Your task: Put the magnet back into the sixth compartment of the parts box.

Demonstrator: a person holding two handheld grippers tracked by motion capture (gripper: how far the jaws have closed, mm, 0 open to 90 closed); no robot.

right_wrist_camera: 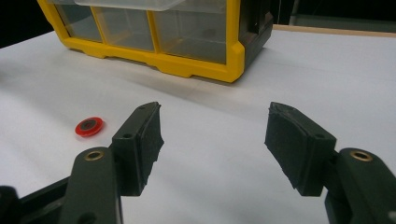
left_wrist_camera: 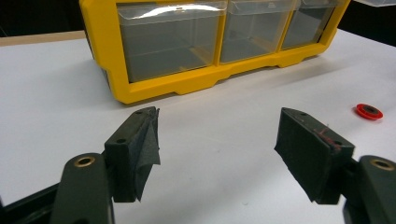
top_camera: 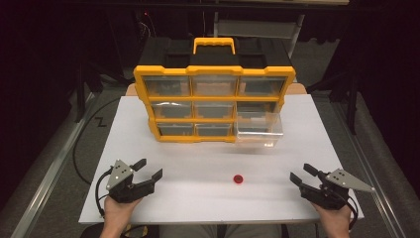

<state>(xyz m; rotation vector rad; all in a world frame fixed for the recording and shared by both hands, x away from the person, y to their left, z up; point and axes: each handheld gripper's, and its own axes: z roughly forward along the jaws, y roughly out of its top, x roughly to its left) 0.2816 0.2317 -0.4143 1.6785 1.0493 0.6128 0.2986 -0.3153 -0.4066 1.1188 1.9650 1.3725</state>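
A yellow organizer (top_camera: 214,101) with clear drawers stands upright at the back of the white table (top_camera: 198,193). Its middle-right drawer (top_camera: 259,130) is pulled out toward me. A small red ring (top_camera: 238,178) lies flat on the table near the front, between the two grippers. My left gripper (top_camera: 148,169) rests at the front left, open and empty. My right gripper (top_camera: 300,174) rests at the front right, also open and empty. The organizer (left_wrist_camera: 210,42) and the red ring (left_wrist_camera: 369,111) appear ahead of the left gripper (left_wrist_camera: 217,149). Off to the left of the right gripper (right_wrist_camera: 212,140) lies the red ring (right_wrist_camera: 89,126), with the organizer (right_wrist_camera: 177,37) behind.
A black box with a yellow handle (top_camera: 214,45) sits behind the organizer. The table's edges drop to a grey floor on both sides. A black cable (top_camera: 84,144) curves along the floor at the left.
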